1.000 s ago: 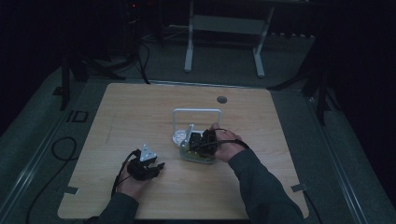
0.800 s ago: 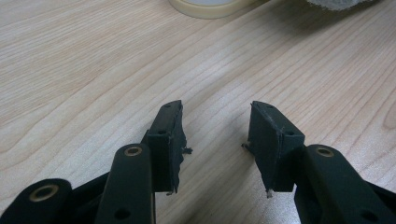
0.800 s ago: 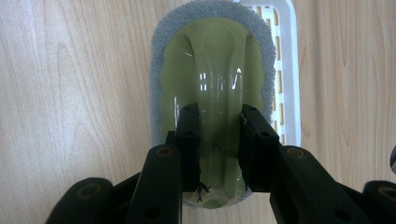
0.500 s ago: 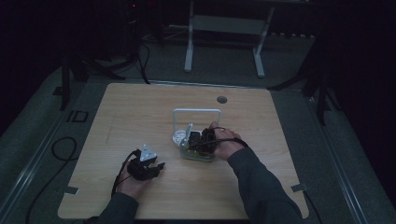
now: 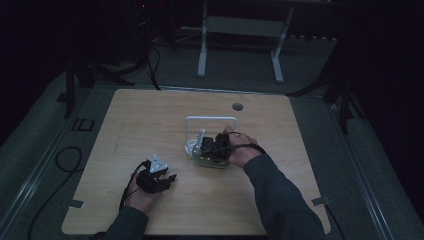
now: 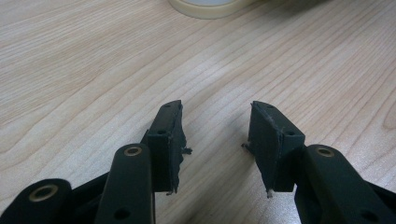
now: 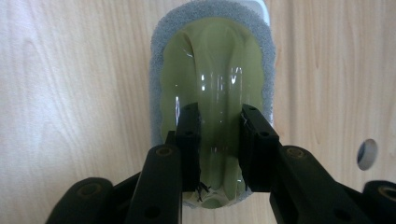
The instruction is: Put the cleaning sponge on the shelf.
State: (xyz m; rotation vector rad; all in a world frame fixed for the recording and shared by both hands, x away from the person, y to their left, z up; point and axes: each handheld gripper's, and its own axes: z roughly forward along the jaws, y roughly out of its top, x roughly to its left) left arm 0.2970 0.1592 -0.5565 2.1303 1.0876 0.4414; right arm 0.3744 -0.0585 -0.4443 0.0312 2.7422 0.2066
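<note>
On the counter (image 5: 150, 125), the right hand-held gripper (image 7: 219, 122) clamps a clear green scrubber (image 7: 212, 70); the left hand-held gripper (image 6: 215, 128) rests with jaws apart, holding nothing.

The high view is dim and murky, black toward 12 o'clock, while both gripper views are bright, with glare streaks on the glossy green sponge handle (image 7: 212, 88).
</note>
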